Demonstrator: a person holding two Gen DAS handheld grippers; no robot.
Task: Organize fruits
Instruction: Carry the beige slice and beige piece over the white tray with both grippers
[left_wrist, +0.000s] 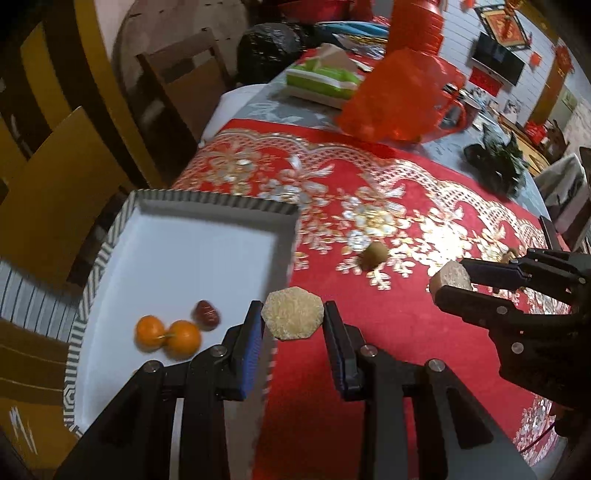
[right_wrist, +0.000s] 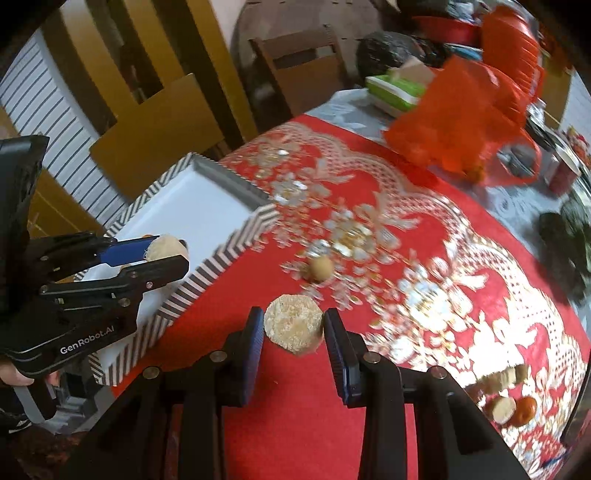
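My left gripper (left_wrist: 292, 312) is shut on a beige hexagonal fruit slice (left_wrist: 291, 321), held above the right rim of the white tray (left_wrist: 207, 258) with its striped border. In the tray lie two oranges (left_wrist: 168, 336) and a dark red fruit (left_wrist: 207, 313). My right gripper (right_wrist: 293, 323) is shut on a similar beige slice (right_wrist: 291, 336) over the red tablecloth. It also shows in the left wrist view as the right gripper (left_wrist: 452, 284) on its slice (left_wrist: 456, 275). A small brown round fruit (right_wrist: 320, 268) lies on the cloth; more slices (right_wrist: 502, 376) and an orange (right_wrist: 526, 408) lie at lower right.
A red plastic bag (left_wrist: 402, 96), a green tissue pack (left_wrist: 325, 79) and a black bag (left_wrist: 269, 44) crowd the table's far end. A dark leafy bundle (left_wrist: 495, 162) lies far right. Wooden chairs (left_wrist: 66, 192) stand along the table's left edge beside the tray.
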